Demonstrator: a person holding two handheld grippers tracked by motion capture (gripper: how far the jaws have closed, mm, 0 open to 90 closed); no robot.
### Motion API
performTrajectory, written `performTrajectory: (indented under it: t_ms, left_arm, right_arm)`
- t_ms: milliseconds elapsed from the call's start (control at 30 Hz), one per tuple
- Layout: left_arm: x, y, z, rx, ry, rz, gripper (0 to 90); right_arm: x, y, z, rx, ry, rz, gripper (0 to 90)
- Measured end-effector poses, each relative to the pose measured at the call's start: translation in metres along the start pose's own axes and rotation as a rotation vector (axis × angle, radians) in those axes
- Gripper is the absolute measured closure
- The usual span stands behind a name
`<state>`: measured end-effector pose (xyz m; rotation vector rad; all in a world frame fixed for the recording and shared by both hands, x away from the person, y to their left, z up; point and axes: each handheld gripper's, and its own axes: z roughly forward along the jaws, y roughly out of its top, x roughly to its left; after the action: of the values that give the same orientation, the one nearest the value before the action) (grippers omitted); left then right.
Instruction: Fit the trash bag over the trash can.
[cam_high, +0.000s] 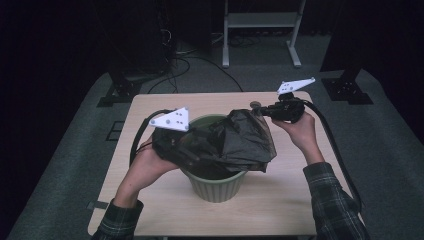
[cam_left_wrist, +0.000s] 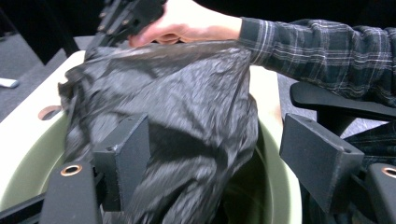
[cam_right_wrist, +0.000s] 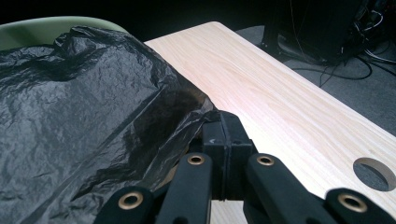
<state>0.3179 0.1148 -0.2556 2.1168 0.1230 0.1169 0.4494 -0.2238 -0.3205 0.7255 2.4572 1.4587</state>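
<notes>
A pale green bin (cam_high: 215, 187) stands mid-table with a crumpled black plastic bag (cam_high: 235, 140) draped over its mouth. My right gripper (cam_high: 263, 111) is beyond the bin's right rim, shut on the bag's edge. In the right gripper view the jaws (cam_right_wrist: 222, 126) pinch the bag (cam_right_wrist: 84, 121) in front of the bin's rim (cam_right_wrist: 46, 30). My left gripper (cam_high: 195, 145) is at the bin's left side, above the rim. In the left gripper view its jaws (cam_left_wrist: 219, 140) stand apart with the bag (cam_left_wrist: 187, 93) hanging between them over the bin (cam_left_wrist: 28, 158); the right pad is clear of the plastic.
The light wooden table (cam_high: 280, 200) has a round cable hole (cam_right_wrist: 376, 172) near its far edge, just behind the bin. Grey carpet surrounds the table. A white stand (cam_high: 260, 20), dark equipment and loose cables sit on the floor behind.
</notes>
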Motion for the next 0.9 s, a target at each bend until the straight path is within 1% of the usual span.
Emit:
performTrajectory:
  t_ms: [133, 400, 433, 467, 567, 733, 833, 900]
  left_arm:
    - [-0.002, 0.010, 0.016, 0.025, -0.020, 0.030, 24.9]
    - [-0.003, 0.020, 0.047, 0.070, -0.051, 0.053, 24.9]
    - [-0.004, 0.020, 0.051, 0.079, -0.048, 0.051, 24.9]
    - [-0.003, 0.020, 0.054, 0.092, -0.045, 0.059, 24.9]
    - [-0.003, 0.021, 0.063, 0.109, -0.045, 0.056, 24.9]
    - [0.000, 0.021, 0.075, 0.151, -0.039, 0.058, 25.2]
    - [0.002, 0.020, 0.078, 0.177, -0.028, 0.060, 31.2]
    - [0.003, 0.019, 0.080, 0.192, -0.035, 0.063, 36.8]
  right_arm:
    - [0.001, 0.001, 0.002, -0.001, 0.003, -0.001, 89.6]
    - [0.001, 0.000, 0.006, 0.012, 0.005, 0.004, 89.6]
    - [0.001, 0.000, 0.006, 0.013, 0.006, 0.005, 89.7]
    - [0.001, 0.000, 0.006, 0.014, 0.007, 0.005, 89.7]
    - [0.001, 0.000, 0.006, 0.015, 0.006, 0.004, 89.6]
    - [0.001, -0.001, 0.006, 0.015, 0.009, 0.004, 89.7]
    - [0.002, -0.001, 0.006, 0.015, 0.011, 0.003, 89.7]
    - [0.002, -0.002, 0.006, 0.016, 0.011, 0.003, 89.6]
